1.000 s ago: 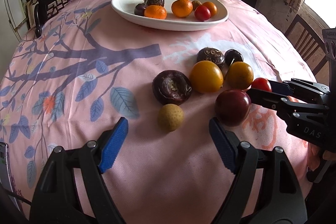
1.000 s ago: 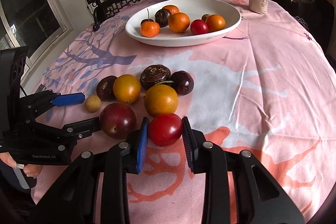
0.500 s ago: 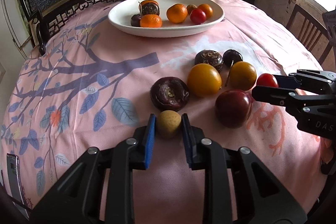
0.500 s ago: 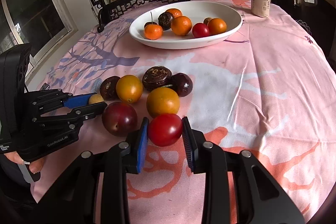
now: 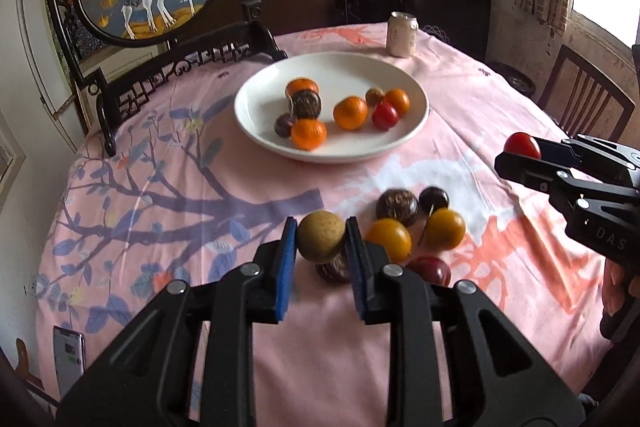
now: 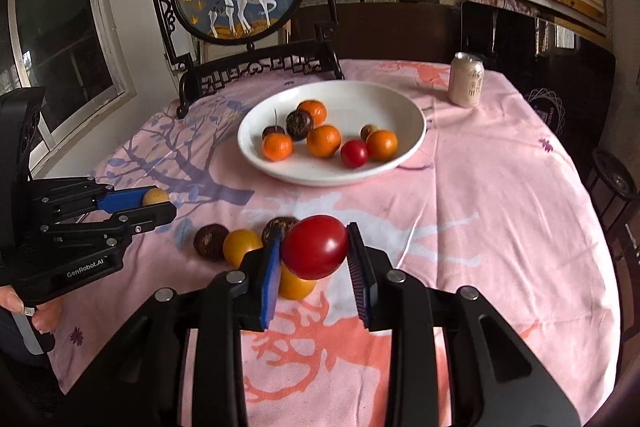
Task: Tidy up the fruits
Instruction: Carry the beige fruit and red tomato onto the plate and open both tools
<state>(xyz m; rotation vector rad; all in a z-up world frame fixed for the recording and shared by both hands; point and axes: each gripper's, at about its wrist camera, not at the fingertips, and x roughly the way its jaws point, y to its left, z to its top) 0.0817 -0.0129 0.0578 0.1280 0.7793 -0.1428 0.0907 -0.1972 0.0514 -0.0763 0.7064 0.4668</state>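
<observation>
Blue-padded left gripper (image 5: pixel 321 241) clamps tan longan (image 5: pixel 321 235), lifted above pink tablecloth (image 5: pixel 500 95). Right gripper (image 6: pixel 314 253) clamps red tomato (image 6: pixel 315 246), raised over loose fruits (image 5: pixel 408 231) near table's near edge. White plate (image 6: pixel 408 115) of fruit toward far edge, can (image 6: pixel 466 79) beyond.

bare cloth (image 6: pixel 500 211) right of white plate (image 6: pixel 408 147), loose fruit cluster (image 5: pixel 404 223) before it, can (image 6: pixel 466 79) behind

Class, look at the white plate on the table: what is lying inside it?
Inside the white plate lie four oranges, a red tomato, two dark round fruits and a small brown one, half hidden behind an orange. Their undersides are covered.
</observation>
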